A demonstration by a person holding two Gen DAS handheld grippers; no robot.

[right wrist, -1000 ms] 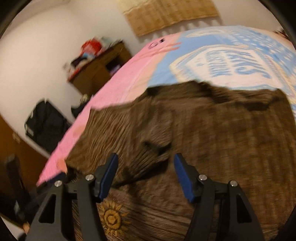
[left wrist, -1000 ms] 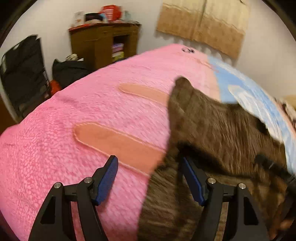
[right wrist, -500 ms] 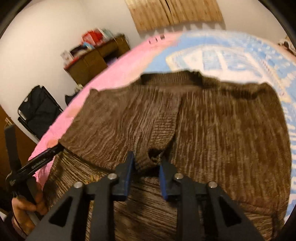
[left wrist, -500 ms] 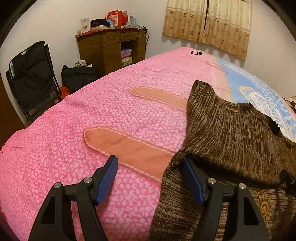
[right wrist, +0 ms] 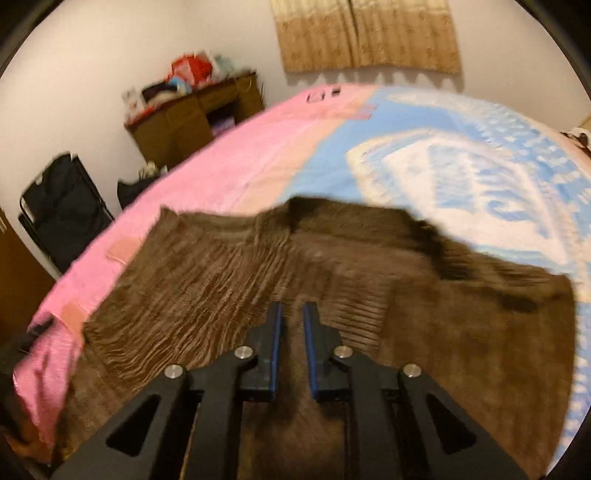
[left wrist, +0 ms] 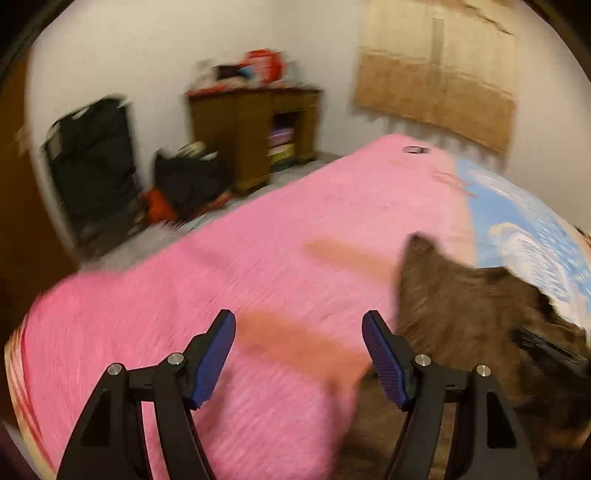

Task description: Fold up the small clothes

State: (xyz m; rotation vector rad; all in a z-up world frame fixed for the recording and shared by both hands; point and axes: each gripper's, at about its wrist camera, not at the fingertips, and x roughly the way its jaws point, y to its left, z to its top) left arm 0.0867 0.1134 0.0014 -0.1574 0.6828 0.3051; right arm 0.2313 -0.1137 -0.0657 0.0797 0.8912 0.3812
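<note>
A brown knitted sweater (right wrist: 332, 280) lies spread on the bed, its sleeves folded in over the body. In the left wrist view it lies at the lower right (left wrist: 472, 317). My right gripper (right wrist: 292, 314) hovers over the sweater's middle, its jaws nearly closed with a narrow gap. Whether any knit is pinched between the jaws is unclear. My left gripper (left wrist: 299, 354) is open and empty, above the pink blanket just left of the sweater's edge. The other gripper's black tip (left wrist: 543, 347) shows at the right in the left wrist view.
The bed carries a pink blanket (left wrist: 221, 295) on the left and a blue-and-white one (right wrist: 461, 170) on the right. A wooden desk (left wrist: 255, 125), a black folding chair (left wrist: 92, 166) and bags (left wrist: 184, 181) stand beyond the bed's left side. Curtains (right wrist: 369, 33) hang behind.
My right gripper closed to a narrow gap on the folded sleeve's cuff and now sits over the flat sweater. My left gripper lifted and drew back left, staying open.
</note>
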